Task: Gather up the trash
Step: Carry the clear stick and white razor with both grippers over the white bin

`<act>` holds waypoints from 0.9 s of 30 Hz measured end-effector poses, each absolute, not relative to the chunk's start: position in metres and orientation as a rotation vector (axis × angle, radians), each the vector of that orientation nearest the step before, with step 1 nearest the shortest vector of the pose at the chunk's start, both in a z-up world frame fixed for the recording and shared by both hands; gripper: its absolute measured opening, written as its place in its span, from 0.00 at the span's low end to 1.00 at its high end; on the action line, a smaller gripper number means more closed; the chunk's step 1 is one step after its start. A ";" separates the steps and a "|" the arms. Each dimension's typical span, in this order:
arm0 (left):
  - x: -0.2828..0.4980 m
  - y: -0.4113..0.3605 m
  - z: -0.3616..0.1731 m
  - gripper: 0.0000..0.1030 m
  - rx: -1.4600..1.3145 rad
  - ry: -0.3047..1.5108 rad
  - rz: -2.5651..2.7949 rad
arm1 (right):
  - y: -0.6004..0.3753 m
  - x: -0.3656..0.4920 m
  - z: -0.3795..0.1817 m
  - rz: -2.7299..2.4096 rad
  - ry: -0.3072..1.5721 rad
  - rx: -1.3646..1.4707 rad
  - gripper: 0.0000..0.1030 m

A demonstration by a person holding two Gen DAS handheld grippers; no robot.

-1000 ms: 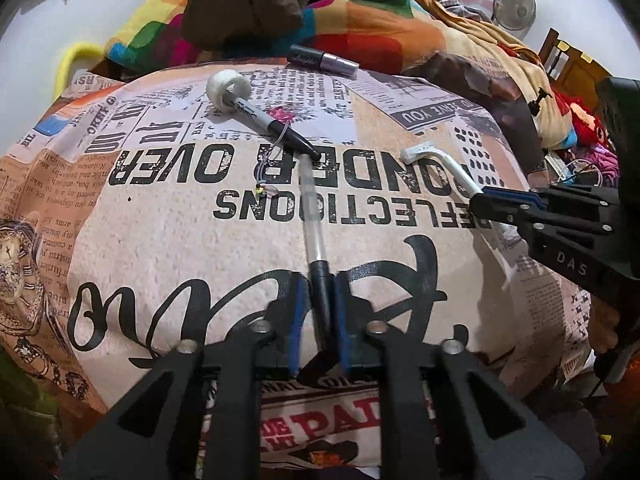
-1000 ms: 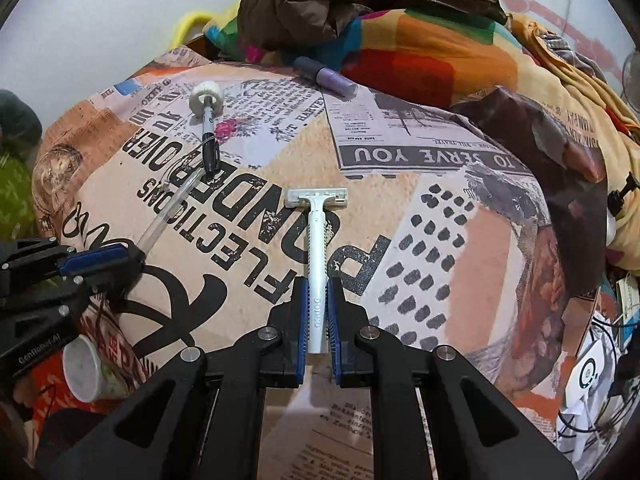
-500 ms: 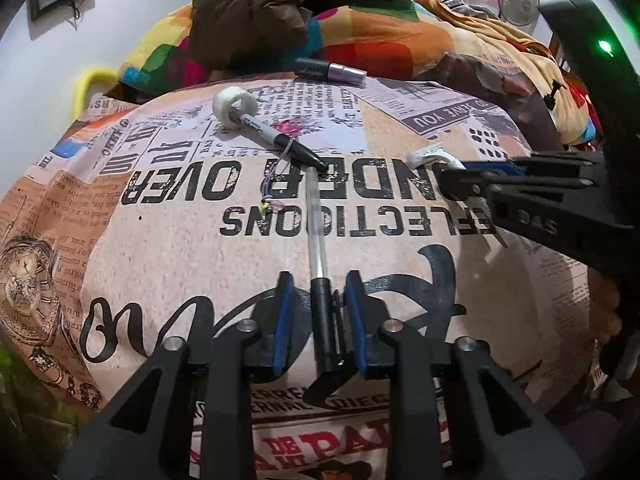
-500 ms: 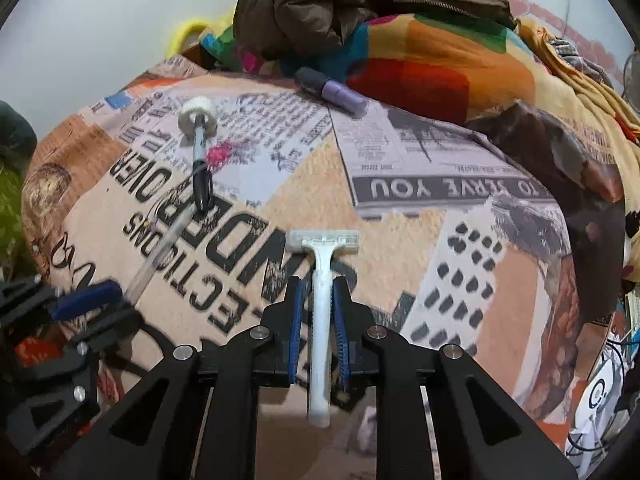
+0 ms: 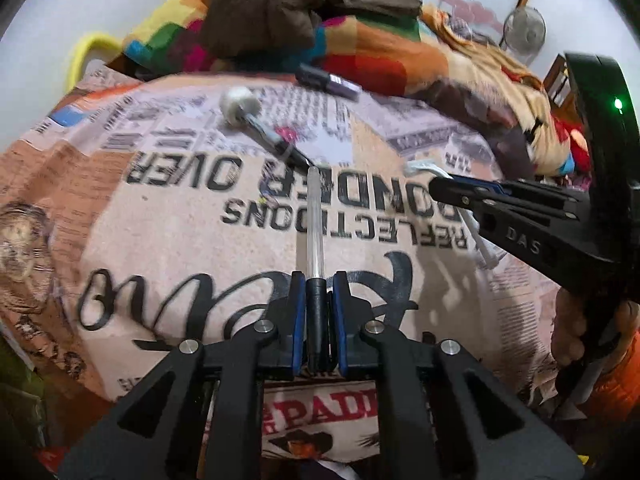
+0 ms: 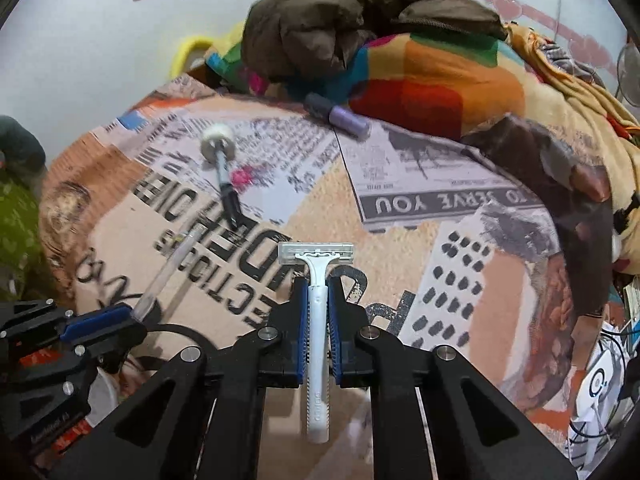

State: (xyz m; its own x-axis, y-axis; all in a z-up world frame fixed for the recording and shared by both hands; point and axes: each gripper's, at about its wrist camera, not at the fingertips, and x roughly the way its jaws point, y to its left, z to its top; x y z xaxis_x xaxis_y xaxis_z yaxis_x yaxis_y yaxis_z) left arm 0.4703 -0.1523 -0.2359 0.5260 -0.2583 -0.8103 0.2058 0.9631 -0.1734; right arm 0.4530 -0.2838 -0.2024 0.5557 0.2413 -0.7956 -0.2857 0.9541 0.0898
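Note:
My left gripper is shut on a clear pen with a black end, held above the printed bedspread. My right gripper is shut on a white disposable razor, head forward, lifted off the bedspread. The right gripper and razor also show at the right of the left wrist view. The left gripper with the pen shows at the lower left of the right wrist view. A black marker with a white tape roll on its end and a purple tube lie farther back.
A colourful blanket with a brown jacket is heaped at the back of the bed. A yellow handle sticks up at the back left. A fan and clutter stand to the right.
Both grippers have lifted and pulled back with their items. The left gripper has closed tighter on the pen; the razor has come off the bedspread.

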 end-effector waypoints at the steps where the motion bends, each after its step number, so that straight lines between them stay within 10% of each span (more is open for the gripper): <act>1: 0.465 -0.149 -0.227 0.12 -0.062 0.960 -0.273 | -0.283 0.449 -0.193 0.315 0.916 -0.050 0.09; 27: 0.308 0.024 -0.098 0.12 -0.162 0.686 0.012 | -0.142 0.333 -0.054 0.604 0.686 -0.083 0.09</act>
State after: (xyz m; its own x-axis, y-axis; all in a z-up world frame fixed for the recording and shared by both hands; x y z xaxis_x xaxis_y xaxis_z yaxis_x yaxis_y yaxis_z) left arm 0.3081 0.0237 -0.0978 0.7744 -0.0424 -0.6313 -0.0643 0.9873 -0.1452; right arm 0.3334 -0.1415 -0.0539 0.6111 0.4959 -0.6170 -0.5489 0.8271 0.1212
